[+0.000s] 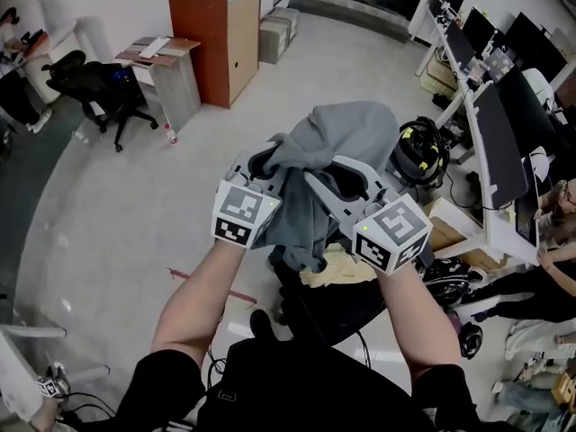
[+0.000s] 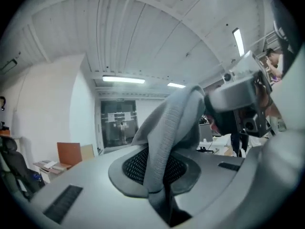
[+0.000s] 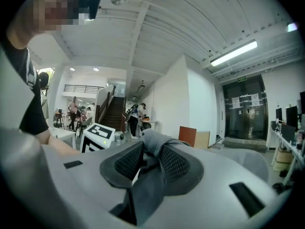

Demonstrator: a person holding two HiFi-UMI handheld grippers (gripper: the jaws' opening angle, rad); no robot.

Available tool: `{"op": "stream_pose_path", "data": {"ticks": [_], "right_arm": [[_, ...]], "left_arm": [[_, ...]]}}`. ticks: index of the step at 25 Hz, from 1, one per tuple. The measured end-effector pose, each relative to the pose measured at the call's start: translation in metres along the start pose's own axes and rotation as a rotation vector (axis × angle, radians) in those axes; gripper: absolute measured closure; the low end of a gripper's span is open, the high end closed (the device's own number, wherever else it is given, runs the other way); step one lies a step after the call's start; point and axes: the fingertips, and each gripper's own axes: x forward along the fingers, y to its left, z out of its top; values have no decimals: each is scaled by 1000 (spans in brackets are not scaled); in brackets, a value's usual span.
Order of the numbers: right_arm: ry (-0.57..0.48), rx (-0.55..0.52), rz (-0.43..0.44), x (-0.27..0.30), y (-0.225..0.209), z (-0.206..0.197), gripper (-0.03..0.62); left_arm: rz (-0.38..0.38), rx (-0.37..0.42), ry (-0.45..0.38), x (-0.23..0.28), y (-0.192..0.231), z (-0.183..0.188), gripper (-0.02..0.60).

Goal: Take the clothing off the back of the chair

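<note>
A grey garment (image 1: 346, 129) hangs bunched in the air between both grippers, above a black chair (image 1: 333, 309) that my arms and body largely hide. My left gripper (image 1: 270, 165) holds its left side. In the left gripper view the jaws (image 2: 159, 168) are shut on a fold of the grey garment (image 2: 171, 123), which rises out of the pads. My right gripper (image 1: 328, 174) is at the garment's right side. In the right gripper view its jaws (image 3: 151, 163) stand apart, the grey garment (image 3: 152, 144) lies loosely between the pads, and a slit of light shows beside the left pad.
A cream cloth (image 1: 337, 268) lies on the chair under the garment. Desks with dark monitors (image 1: 499, 142) and seated people (image 1: 558, 259) line the right. A yellow-and-black machine (image 1: 418, 151) stands beyond the garment. A brown cabinet (image 1: 216, 43) and another black office chair (image 1: 94, 84) stand far left.
</note>
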Motion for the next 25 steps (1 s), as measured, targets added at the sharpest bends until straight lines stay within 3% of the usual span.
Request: {"op": "stream_pose_path", "data": {"ticks": [8,14,19,25], "right_arm": [[112,114,-228,-14,-73,-74,417],[192,171,-395,-25,-116,-122,334],[244,199,-438,-37,-146,-152,307],[282,245,-447,-39,-197,-183,283]], "left_arm": [[74,-41,-9,-16,51,-13,551],[118,-31,1,-36,76,-19,551],[154,-32,5,-37,71,-18,552],[269,-55,44,-57,89,-22,552]]}}
